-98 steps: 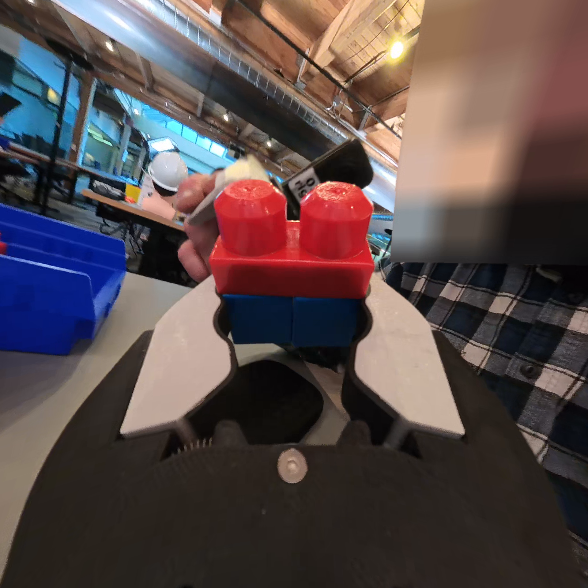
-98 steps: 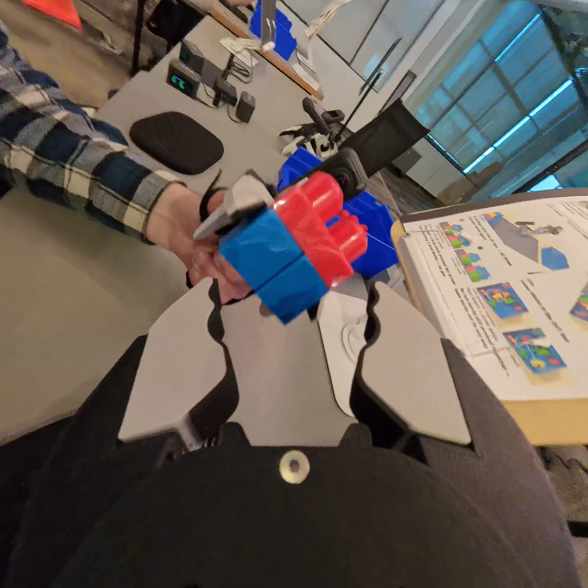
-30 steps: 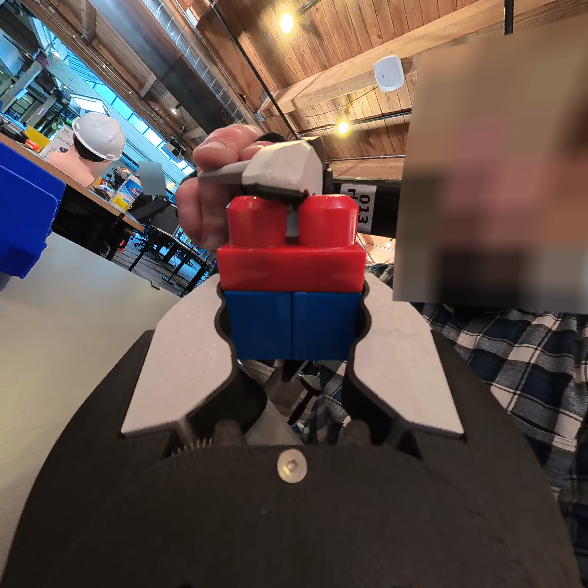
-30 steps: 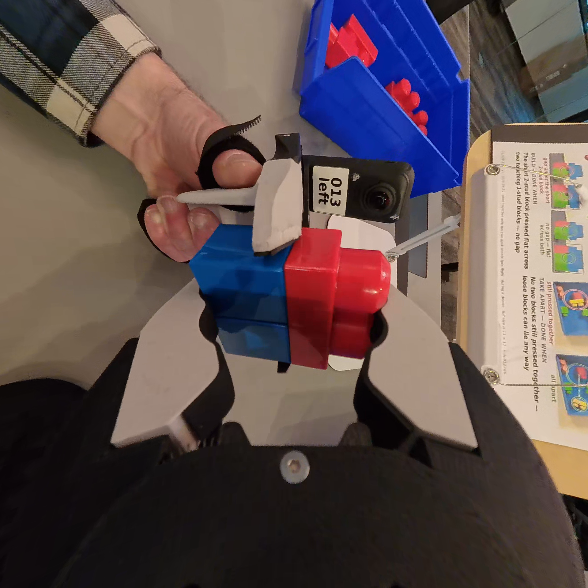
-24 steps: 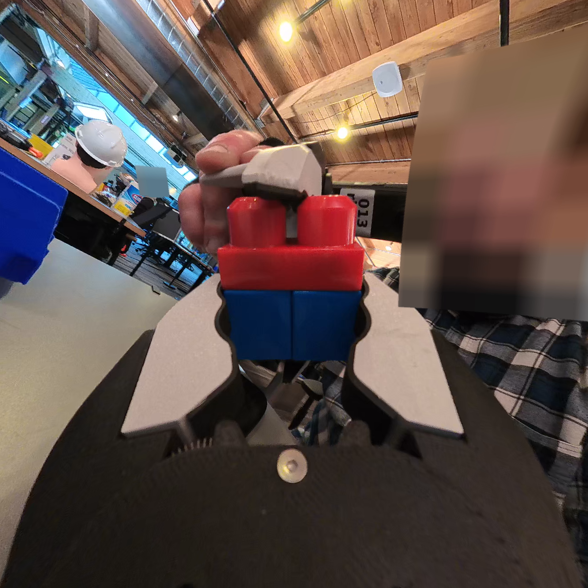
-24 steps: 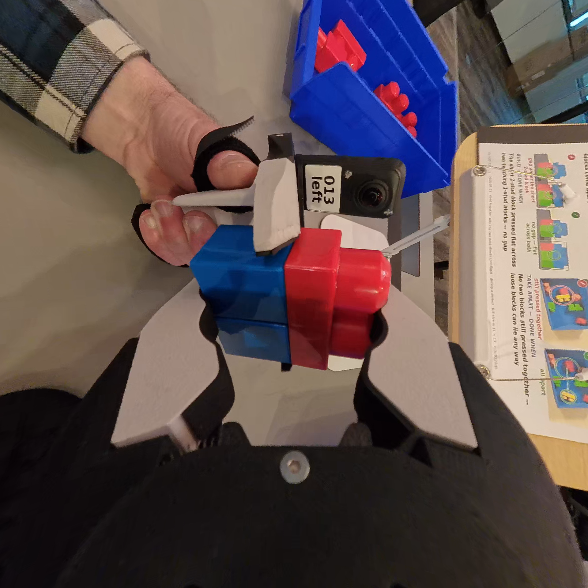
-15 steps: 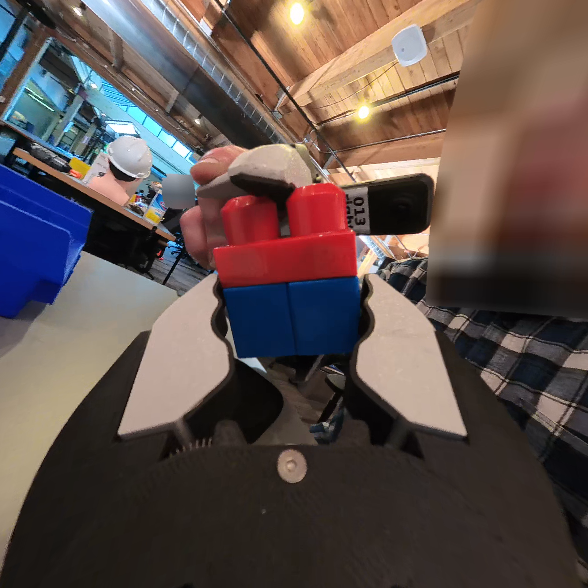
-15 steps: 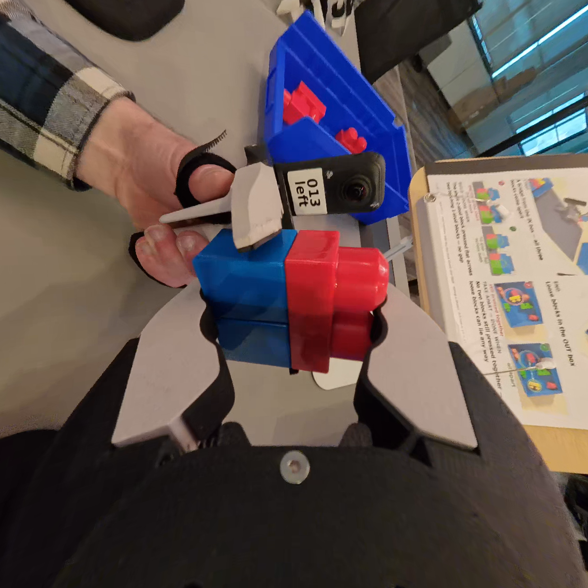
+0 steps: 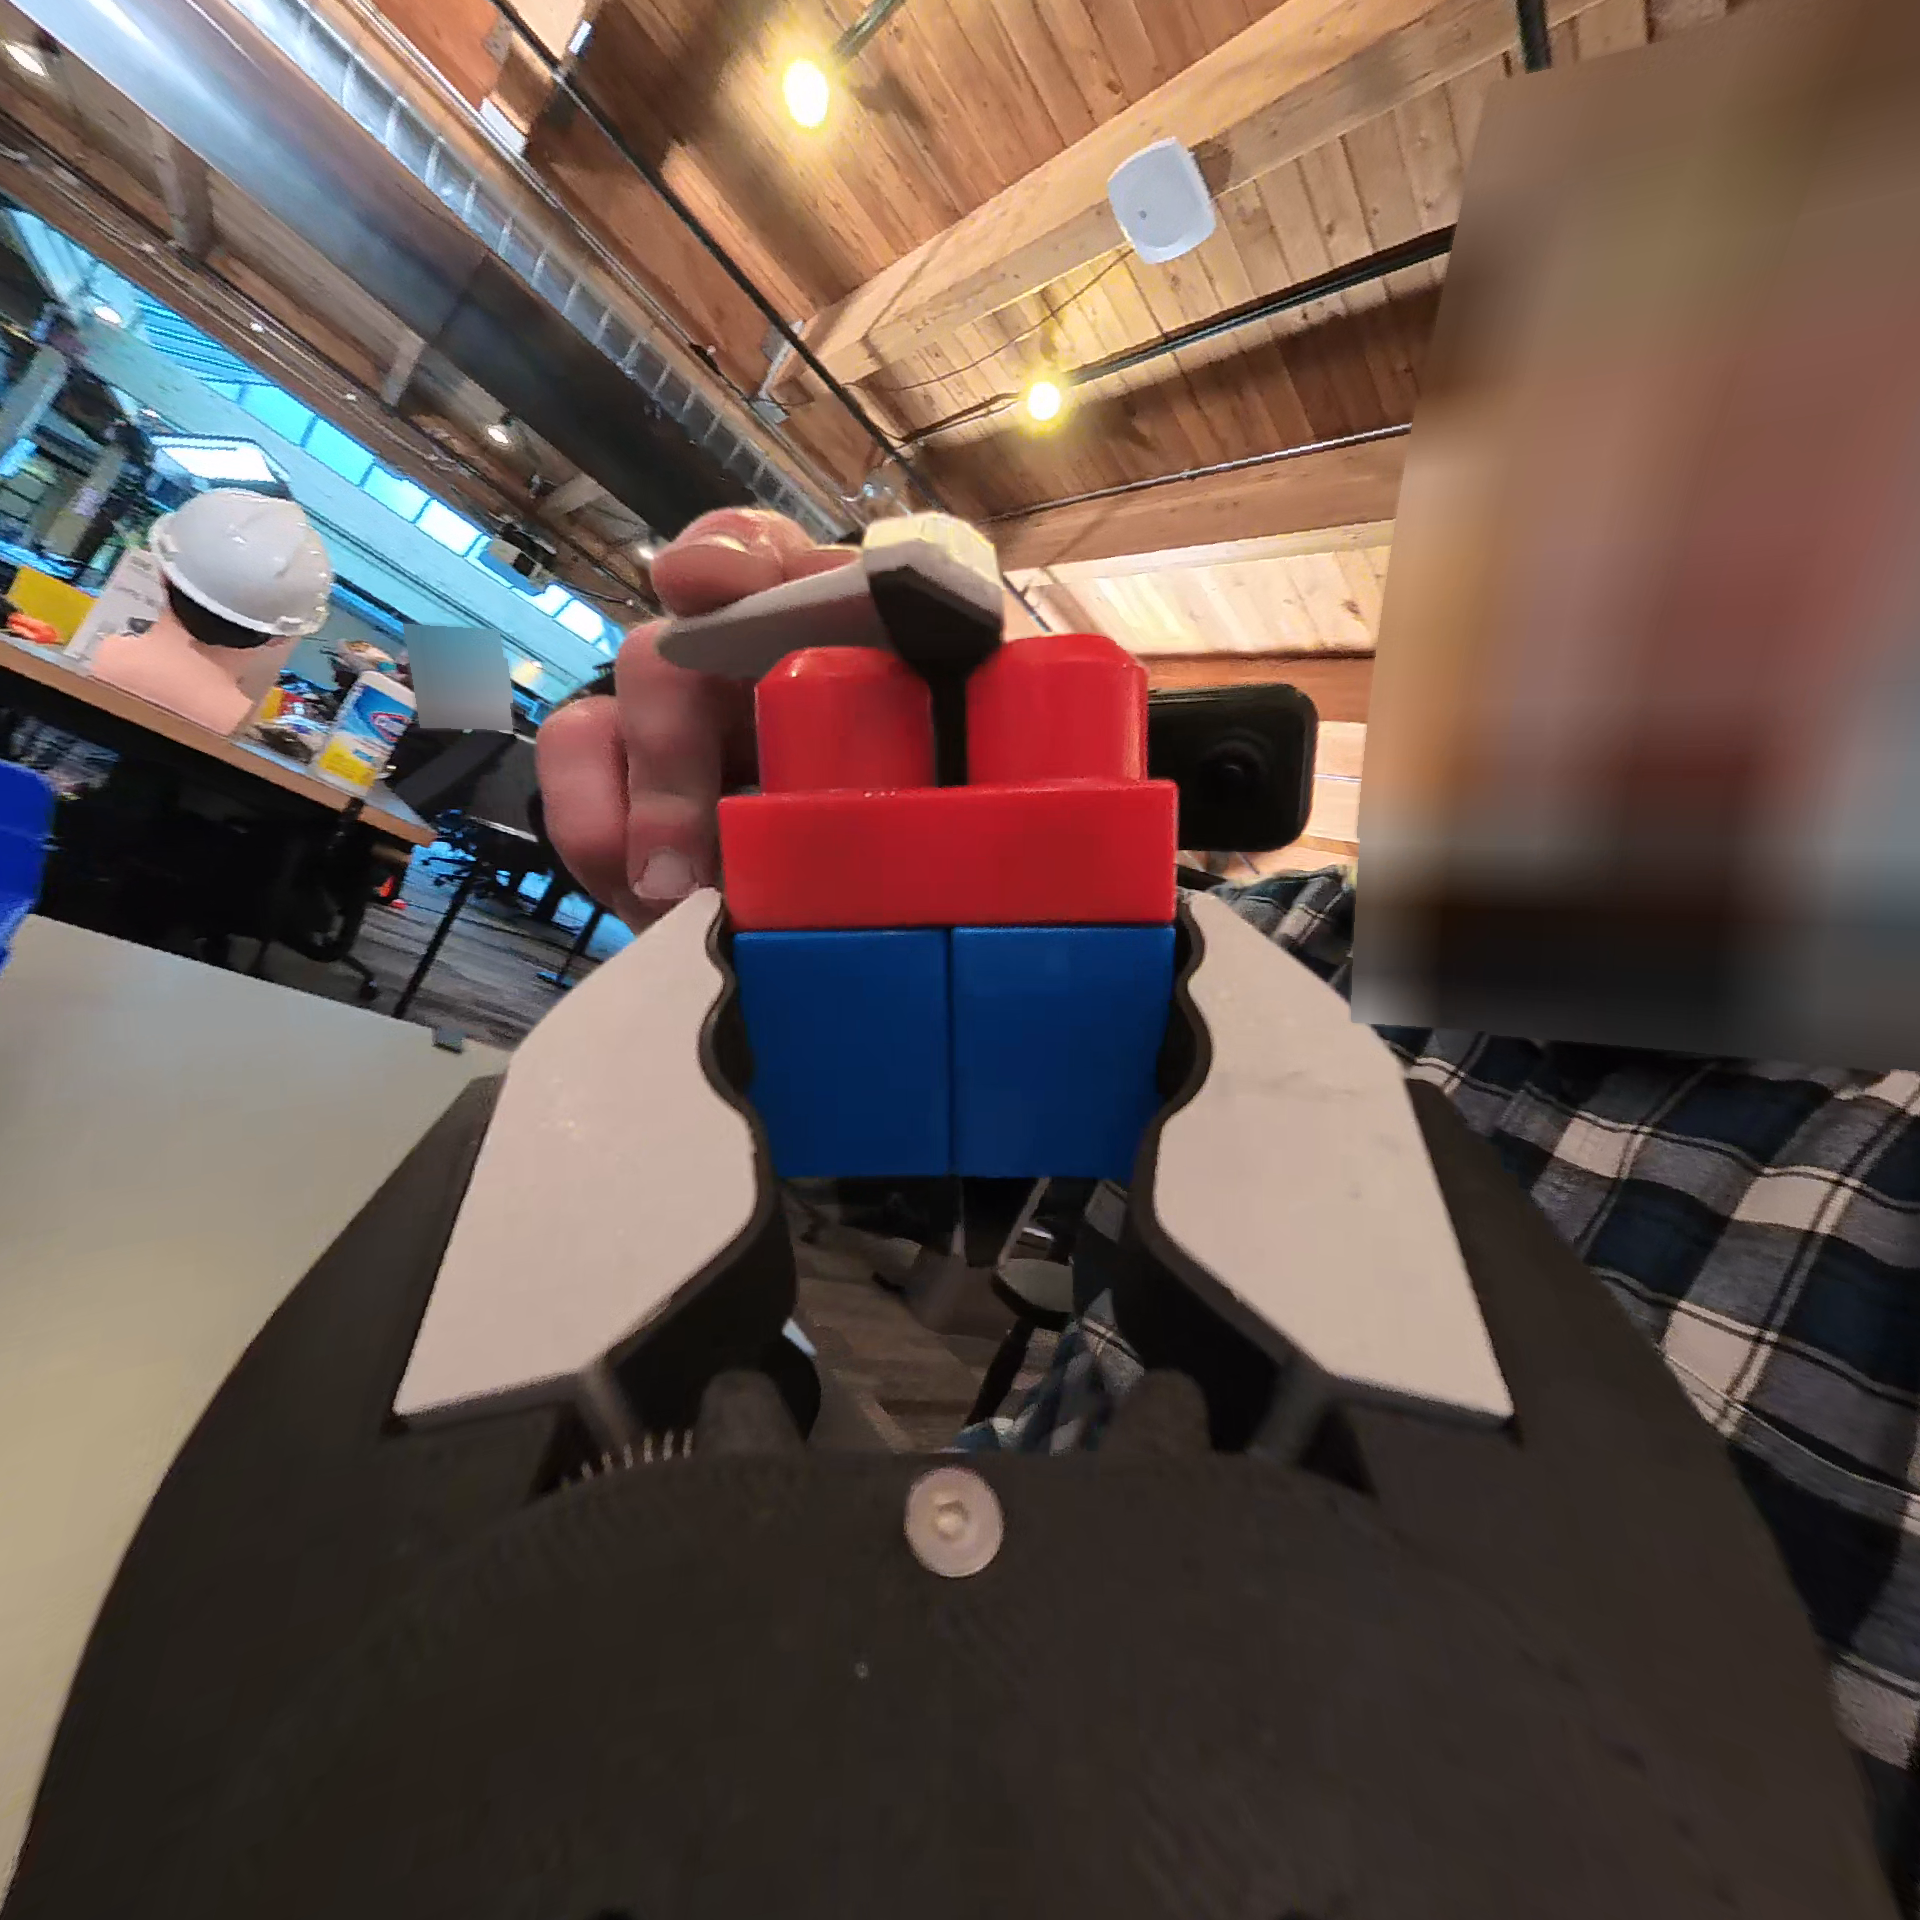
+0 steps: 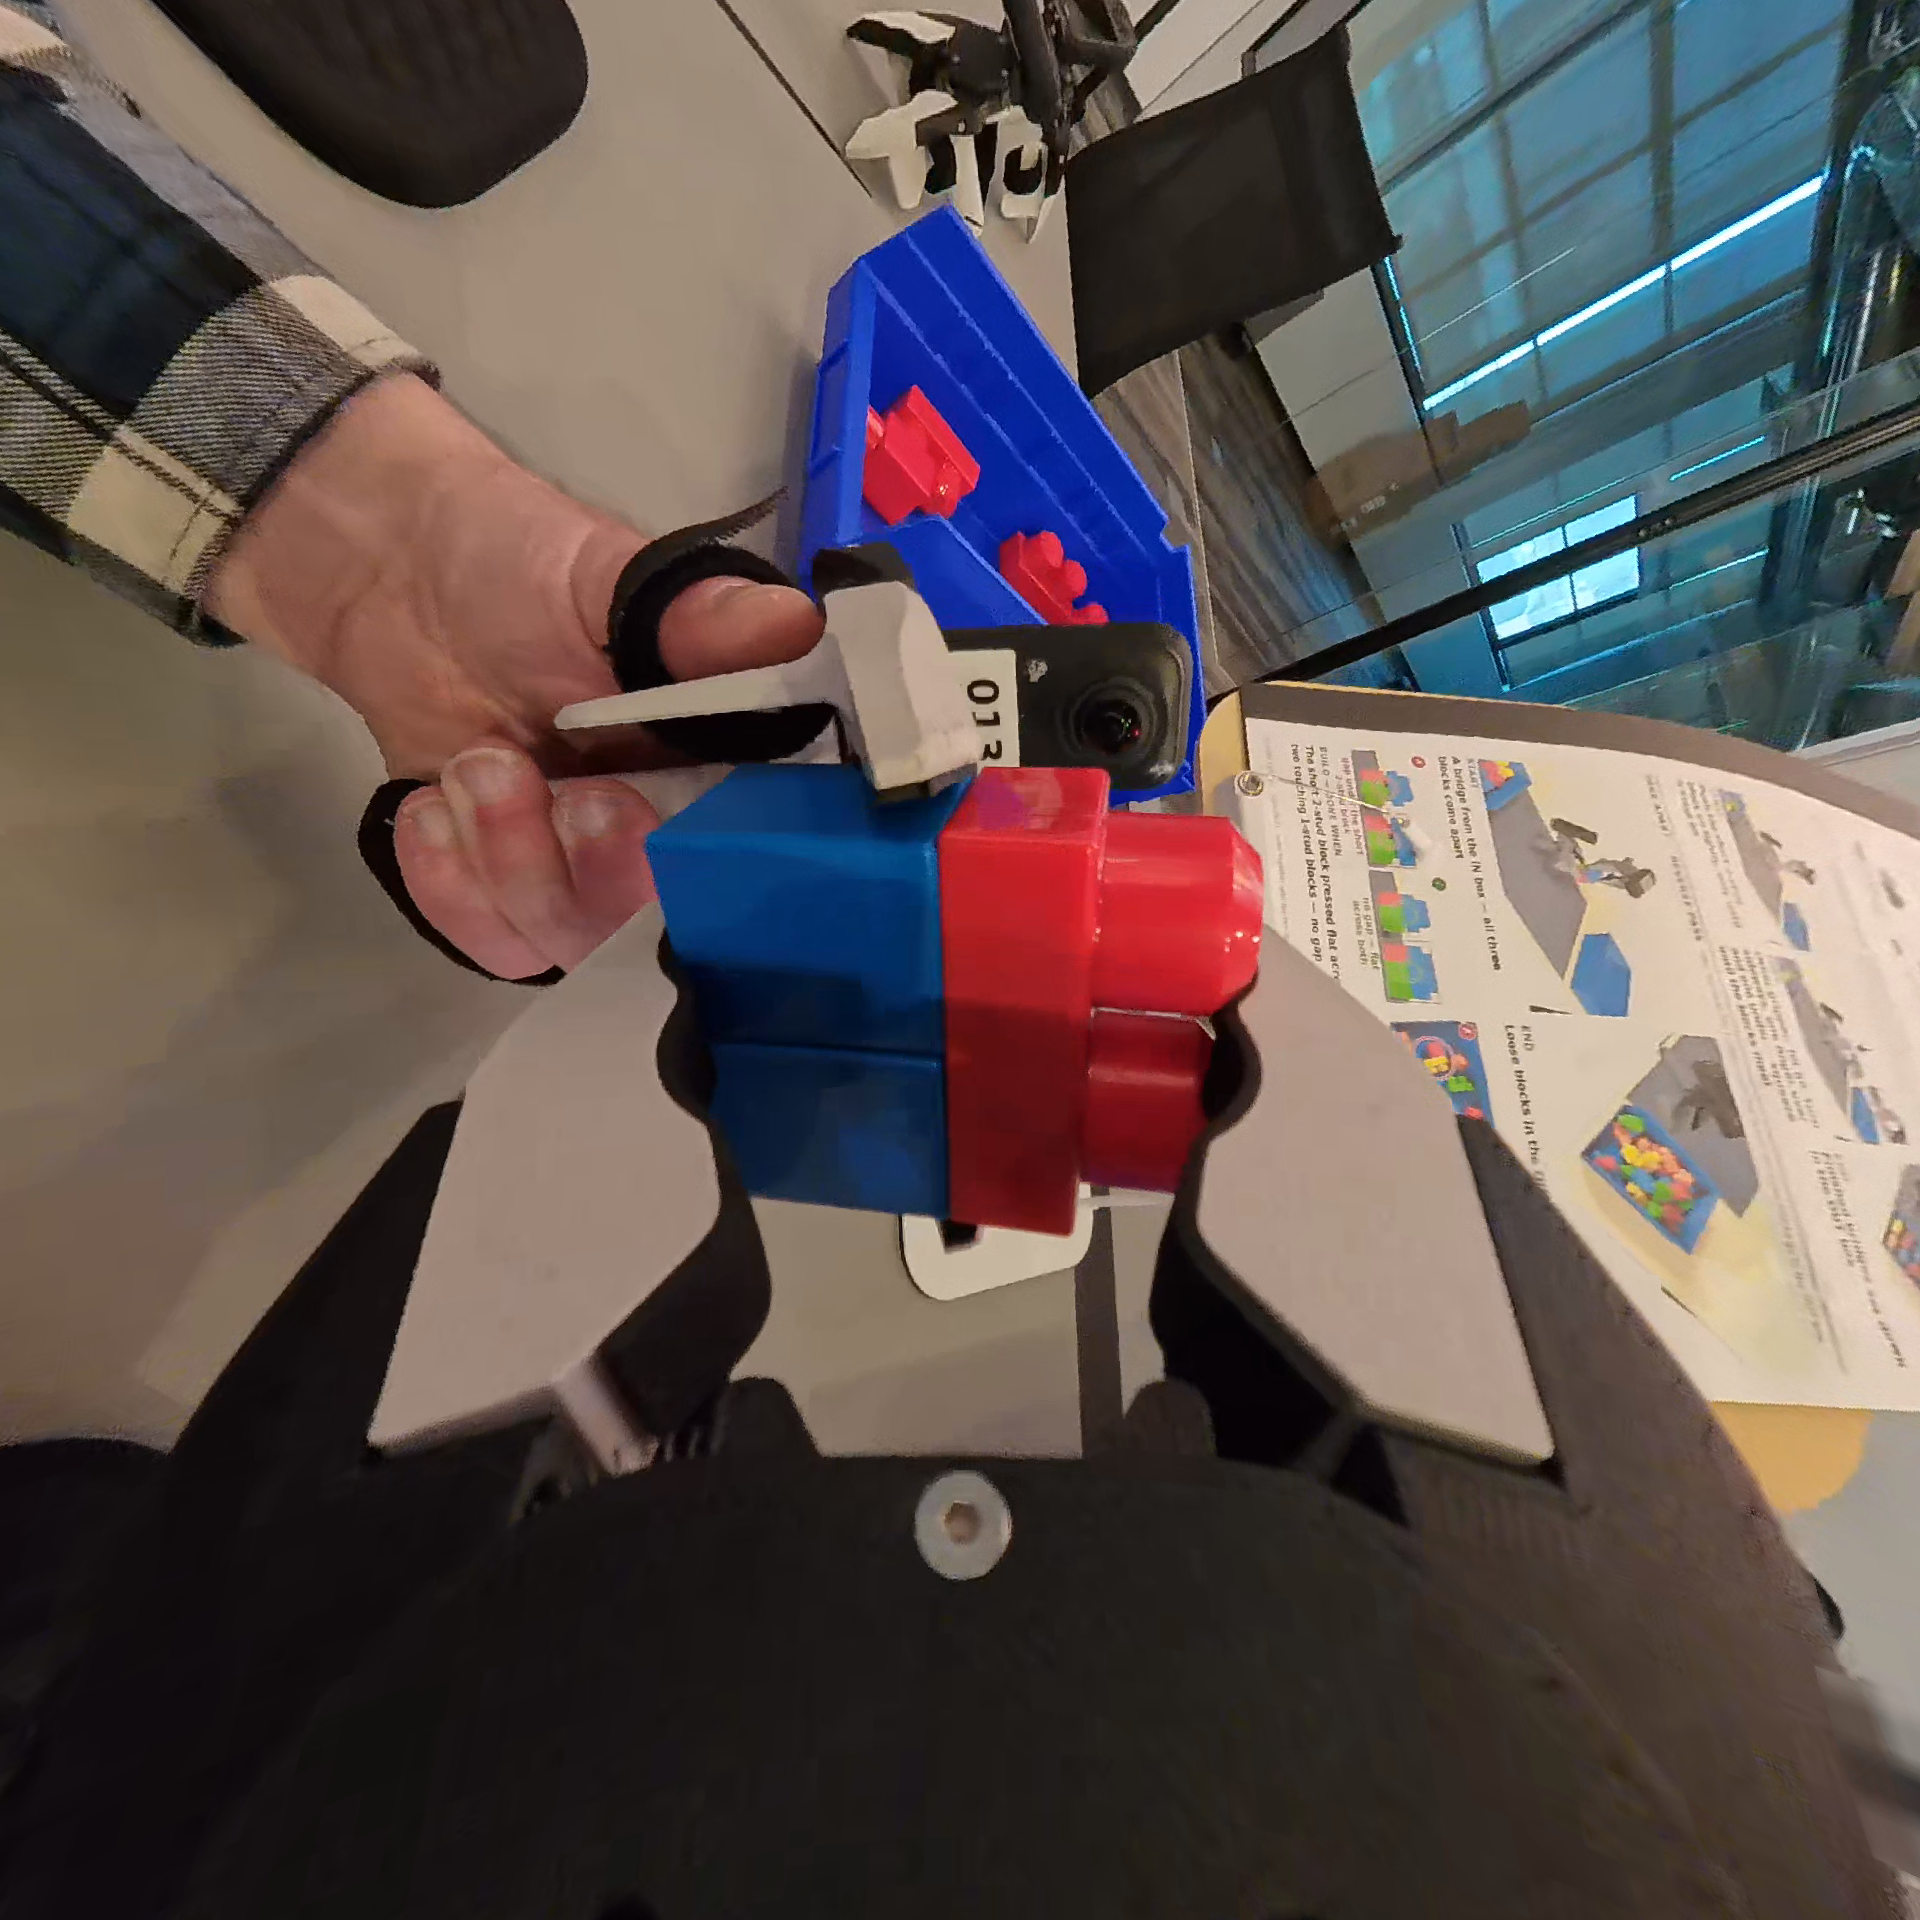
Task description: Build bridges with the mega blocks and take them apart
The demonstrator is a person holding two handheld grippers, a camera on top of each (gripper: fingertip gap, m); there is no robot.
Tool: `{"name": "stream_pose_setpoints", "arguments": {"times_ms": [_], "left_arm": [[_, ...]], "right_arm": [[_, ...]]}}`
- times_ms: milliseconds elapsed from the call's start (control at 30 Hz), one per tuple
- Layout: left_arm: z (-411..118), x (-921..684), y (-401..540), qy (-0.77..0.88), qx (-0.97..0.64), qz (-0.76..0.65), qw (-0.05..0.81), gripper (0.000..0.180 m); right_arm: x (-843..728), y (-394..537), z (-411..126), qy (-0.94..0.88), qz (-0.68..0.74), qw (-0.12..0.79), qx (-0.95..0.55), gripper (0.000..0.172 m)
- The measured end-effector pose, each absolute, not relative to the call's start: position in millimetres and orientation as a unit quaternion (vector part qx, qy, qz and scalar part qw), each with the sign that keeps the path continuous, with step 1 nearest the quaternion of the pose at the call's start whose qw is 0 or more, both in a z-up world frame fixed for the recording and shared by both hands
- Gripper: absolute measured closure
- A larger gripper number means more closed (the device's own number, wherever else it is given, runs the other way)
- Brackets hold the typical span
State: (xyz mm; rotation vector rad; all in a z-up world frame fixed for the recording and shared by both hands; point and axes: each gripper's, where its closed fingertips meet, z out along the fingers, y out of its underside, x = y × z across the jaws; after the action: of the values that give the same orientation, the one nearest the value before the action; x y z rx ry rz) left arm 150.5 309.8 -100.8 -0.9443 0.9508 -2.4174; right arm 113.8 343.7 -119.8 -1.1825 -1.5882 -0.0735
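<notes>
Your left gripper (image 9: pixel 954 1023) pinches the two blue blocks (image 9: pixel 951 1049) from both sides, while your right gripper (image 10: pixel 951 1023) clamps the same bridge end to end, one pad on the blue bases and the other on the studs of the red block (image 10: pixel 1023 997). You hold the bridge in the air above the grey table (image 10: pixel 208 1143). Beyond it sit the blue bin (image 10: pixel 997 343) with red blocks and the instruction sheet (image 10: pixel 1621 1018).

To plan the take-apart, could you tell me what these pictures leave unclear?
- Right wrist view: far finger of the left gripper, hidden behind the block bridge.
- Right wrist view: blue bin's front compartment, partly covered by the left gripper's camera.
- Left wrist view: blue bin cut off at the left edge.
</notes>
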Motion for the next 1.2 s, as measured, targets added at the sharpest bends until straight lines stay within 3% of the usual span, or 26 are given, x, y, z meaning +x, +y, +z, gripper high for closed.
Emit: {"name": "stream_pose_setpoints", "arguments": {"times_ms": [333,433,700,867,1133,1200], "left_arm": [[-88.0,161.0,299.4,0.328,-0.304,-0.877,0.174,0.101],[-96.2,172.0,307.0,0.343,-0.349,-0.842,0.226,0.091],[-106.9,183.6,328.1,0.392,-0.452,-0.706,0.38,0.104],[-118.4,194.9,326.8,0.447,-0.485,-0.607,0.444,0.126],[-123.8,187.0,332.8,0.427,-0.488,-0.643,0.407,0.138],[-123.9,183.6,336.1,0.426,-0.49,-0.641,0.409,0.138]], "right_arm": [[130.2,338.5,-108.3,-0.644,-0.063,0.554,-0.524,0.077],[149.2,352.4,-103.2,-0.604,-0.101,0.564,-0.555,0.077],[173.1,364.4,-110.5,-0.585,-0.219,0.524,-0.578,0.077],[164.1,367.7,-123.3,-0.596,-0.253,0.493,-0.581,0.077],[154.6,354.8,-128.1,-0.634,-0.154,0.474,-0.591,0.074],[156.9,345.5,-121.1,-0.64,-0.085,0.468,-0.603,0.083]]}}
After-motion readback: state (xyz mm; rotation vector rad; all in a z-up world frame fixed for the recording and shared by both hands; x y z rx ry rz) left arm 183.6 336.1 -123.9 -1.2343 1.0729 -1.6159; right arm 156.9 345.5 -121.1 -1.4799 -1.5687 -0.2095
